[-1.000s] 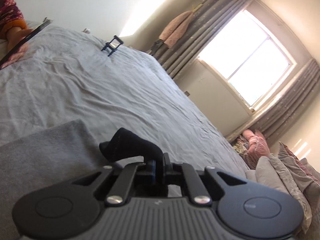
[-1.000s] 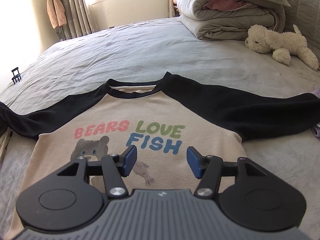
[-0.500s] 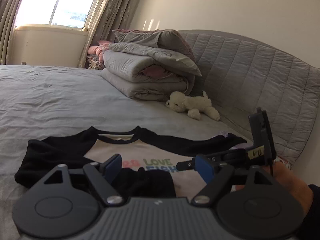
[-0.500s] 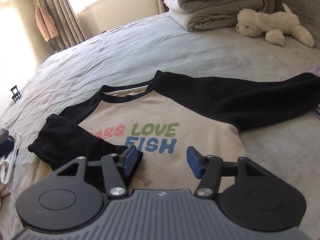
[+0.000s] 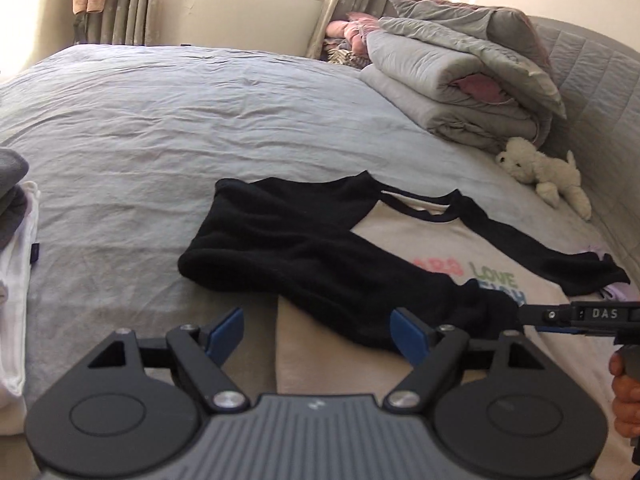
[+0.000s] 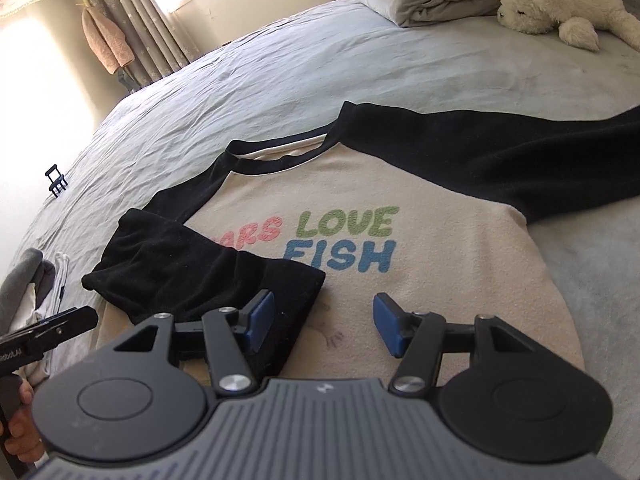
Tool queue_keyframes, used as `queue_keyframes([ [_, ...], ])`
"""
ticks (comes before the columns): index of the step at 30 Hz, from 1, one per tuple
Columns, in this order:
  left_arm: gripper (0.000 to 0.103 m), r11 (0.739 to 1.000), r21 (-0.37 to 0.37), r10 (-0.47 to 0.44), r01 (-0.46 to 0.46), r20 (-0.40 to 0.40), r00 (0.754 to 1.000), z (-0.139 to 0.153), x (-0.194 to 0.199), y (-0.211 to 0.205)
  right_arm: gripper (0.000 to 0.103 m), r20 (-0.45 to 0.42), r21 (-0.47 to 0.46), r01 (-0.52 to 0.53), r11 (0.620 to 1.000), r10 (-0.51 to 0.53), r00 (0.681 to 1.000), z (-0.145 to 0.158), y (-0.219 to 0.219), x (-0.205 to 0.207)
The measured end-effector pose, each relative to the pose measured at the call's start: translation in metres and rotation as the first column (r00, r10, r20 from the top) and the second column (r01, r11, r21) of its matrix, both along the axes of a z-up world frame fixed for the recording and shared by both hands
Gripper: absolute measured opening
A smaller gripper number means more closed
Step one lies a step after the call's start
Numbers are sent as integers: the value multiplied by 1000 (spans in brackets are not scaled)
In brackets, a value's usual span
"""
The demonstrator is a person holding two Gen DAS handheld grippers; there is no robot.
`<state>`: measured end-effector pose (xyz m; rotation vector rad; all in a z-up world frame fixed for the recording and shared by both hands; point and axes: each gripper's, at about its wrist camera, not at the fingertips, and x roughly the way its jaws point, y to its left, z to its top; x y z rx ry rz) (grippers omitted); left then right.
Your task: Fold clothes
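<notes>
From the left wrist view, the left gripper (image 5: 316,330) is standing wide apart with nothing between its blue pads, hovering over the near edge of the sweatshirt (image 5: 432,248). The sweatshirt is lying flat on the grey bed (image 5: 168,128), cream body with black sleeves. Its left sleeve (image 5: 320,264) is lying folded across the chest, running from the far left shoulder toward the near right, its end just beyond the gripper's right pad and covering part of the coloured lettering. The other sleeve (image 5: 560,264) is stretching out to the right. At the right edge the right gripper (image 5: 580,316) is poking in sideways, a hand (image 5: 626,396) around its handle. This view alone is showing the stack of folded clothes (image 5: 16,264) at the near left in full height, the folded duvet (image 5: 460,92) and the quilted headboard (image 5: 592,92) at the far right.

From the right wrist view, the right gripper (image 6: 324,326) is staying half open and empty, hanging over the lower chest of the sweatshirt (image 6: 420,280). The folded sleeve's cuff (image 6: 224,280) is lying under its left pad; whether they touch cannot be told. This view is showing "LOVE FISH" clearly, a small black stand (image 6: 56,182) far left on the bed, and the plush dog (image 6: 560,4) far right. The left gripper's tip (image 6: 52,330) is entering at the near left.
</notes>
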<state>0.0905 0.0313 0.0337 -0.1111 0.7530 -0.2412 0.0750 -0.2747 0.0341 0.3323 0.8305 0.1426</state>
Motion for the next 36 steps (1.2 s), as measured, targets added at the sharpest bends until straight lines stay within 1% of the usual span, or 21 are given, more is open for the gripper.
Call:
queue_keyframes([
  [3,82,999,50,20,-19,-20,1000,-5,0,0,59,25,-20,-12,1000,13,1000,-3,8,-1],
  [6,84,995,91,39,-36,-34,999,-8,2,0,59,63,-74,-9,997,14,998,-7,16,-2],
  [7,84,994,99,46,-42,-37,998,-9,3,0,61,67,-92,-13,996,19,998,-8,18,-2],
  [8,85,993,106,53,-49,-39,998,-9,3,0,66,70,-110,-17,994,25,997,-10,21,-1],
  [12,86,988,136,80,-73,-42,996,-10,3,1,72,74,-182,-38,983,52,996,-12,32,2],
  [15,86,985,151,86,-79,-42,995,-10,2,1,73,70,-205,-62,977,78,994,-11,39,2],
  [19,87,982,171,93,-85,-37,995,-11,2,0,73,104,-214,-80,974,104,989,-9,47,-1],
  [21,87,981,175,94,-86,-38,995,-11,3,0,63,120,-216,-85,973,112,986,-7,52,-2],
  [22,87,981,176,94,-86,-38,995,-11,3,0,51,121,-216,-83,973,111,986,-7,53,-2],
  [23,87,981,176,94,-86,-38,995,-11,3,0,44,120,-217,-81,973,109,987,-7,54,-2],
  [24,87,980,178,94,-86,-38,995,-11,3,0,40,118,-219,-79,972,107,987,-8,55,-1],
  [25,87,980,180,94,-86,-38,995,-11,3,0,31,118,-223,-79,972,108,987,-9,56,-1],
  [26,87,979,183,94,-86,-38,995,-12,3,-1,26,119,-227,-81,971,110,987,-10,56,0],
  [27,87,979,185,95,-86,-38,995,-12,3,-1,24,121,-230,-82,970,112,986,-10,57,0],
  [29,87,978,188,97,-88,-40,994,-13,4,-1,11,130,-238,-82,968,116,985,-9,61,0],
  [32,87,977,191,102,-92,-42,994,-13,4,0,6,158,-255,-75,964,118,980,-5,64,-3],
  [36,88,976,196,107,-96,-44,993,-15,5,0,6,176,-268,-77,960,127,976,-1,67,-5],
])
